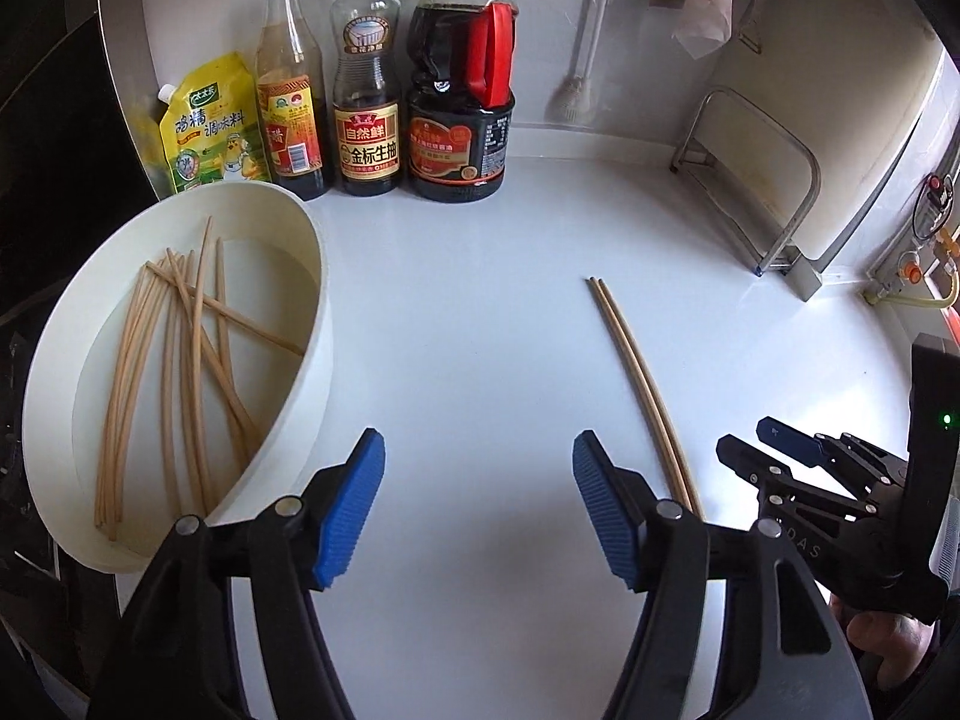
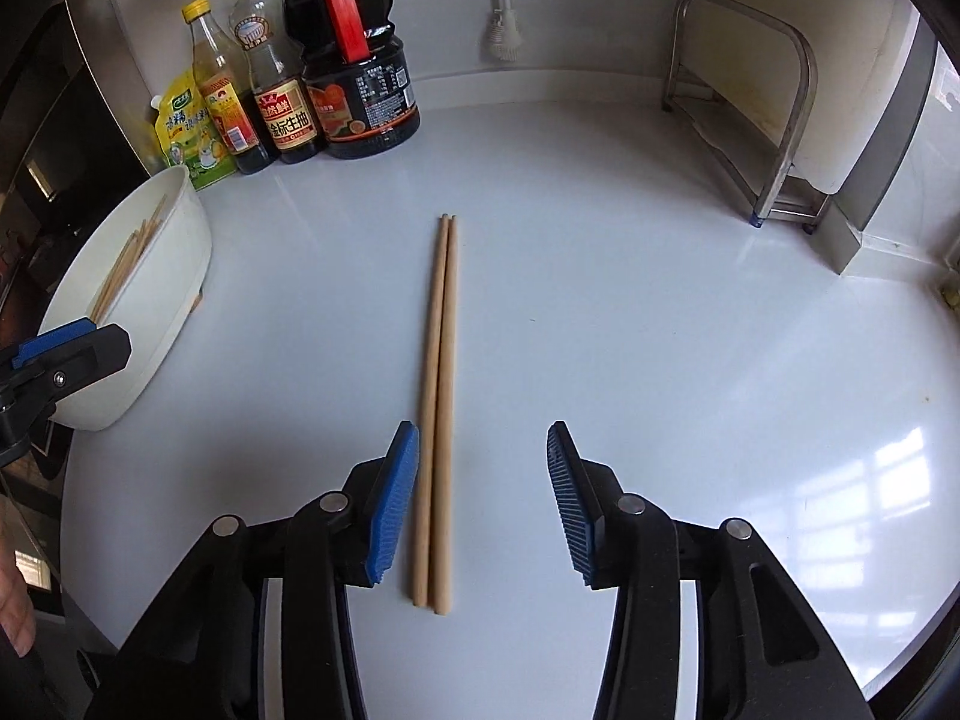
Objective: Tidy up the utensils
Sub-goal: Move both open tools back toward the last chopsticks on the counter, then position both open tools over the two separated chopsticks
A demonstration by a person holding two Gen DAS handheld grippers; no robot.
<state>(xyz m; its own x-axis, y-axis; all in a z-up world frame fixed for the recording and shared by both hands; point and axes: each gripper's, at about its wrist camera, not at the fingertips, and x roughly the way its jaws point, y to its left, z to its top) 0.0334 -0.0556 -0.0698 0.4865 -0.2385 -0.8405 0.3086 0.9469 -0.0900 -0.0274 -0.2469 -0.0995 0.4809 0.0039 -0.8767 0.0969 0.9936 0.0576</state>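
A pair of wooden chopsticks [image 2: 441, 372] lies side by side on the white counter [image 2: 660, 330]; it also shows in the left wrist view [image 1: 642, 384]. My right gripper [image 2: 483, 504] is open, its blue pads either side of the pair's near end, the left pad close beside it. A white tub [image 1: 312, 324] at the left holds several chopsticks [image 1: 192, 360]; the tub shows in the right wrist view [image 2: 156, 300] too. My left gripper [image 1: 477, 504] is open and empty over bare counter, between the tub and the pair. The right gripper [image 1: 774, 450] shows at the right of the left wrist view.
Three sauce bottles [image 1: 366, 90] and a yellow seasoning pouch [image 1: 210, 126] stand at the back left. A metal rack [image 1: 756, 180] stands at the back right by a white appliance [image 1: 852, 138]. A brush [image 2: 501, 30] hangs on the back wall.
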